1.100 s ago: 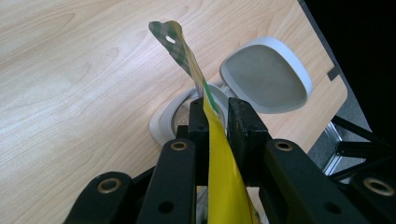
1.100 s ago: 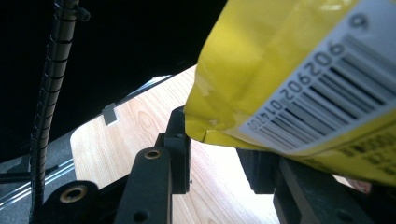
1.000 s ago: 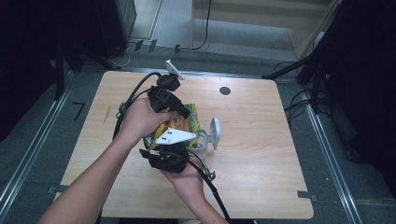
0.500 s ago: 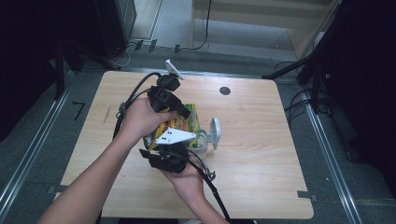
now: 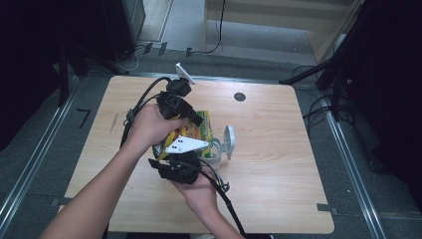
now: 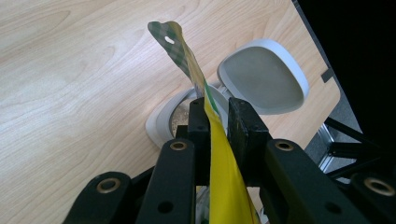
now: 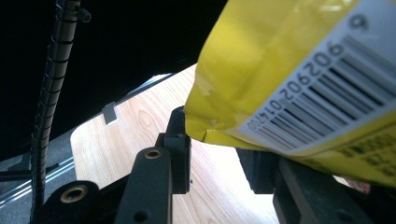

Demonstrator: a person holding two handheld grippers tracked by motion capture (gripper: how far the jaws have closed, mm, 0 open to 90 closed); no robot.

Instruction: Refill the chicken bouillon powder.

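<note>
A yellow and green snack bag [image 5: 200, 127] hangs tilted between my two grippers over a white container [image 5: 215, 155] whose lid [image 5: 229, 141] stands open. In the left gripper view my left gripper [image 6: 217, 111] is shut on the bag's [image 6: 225, 186] thin edge, and the container [image 6: 159, 125] with some pale filling lies right below, its lid [image 6: 264, 77] tipped back. The left gripper [image 5: 195, 118] reaches in from the far side. My right gripper [image 5: 179, 158] comes from the near side; in its own view the right gripper [image 7: 215, 140] has the bag's barcode end [image 7: 299, 79] between its jaw tips.
The wooden table [image 5: 278, 149] has a small dark round hole [image 5: 240, 96] near its far edge. Cables trail from both grippers over the near and left parts of the table. Dark floor and metal rails surround it.
</note>
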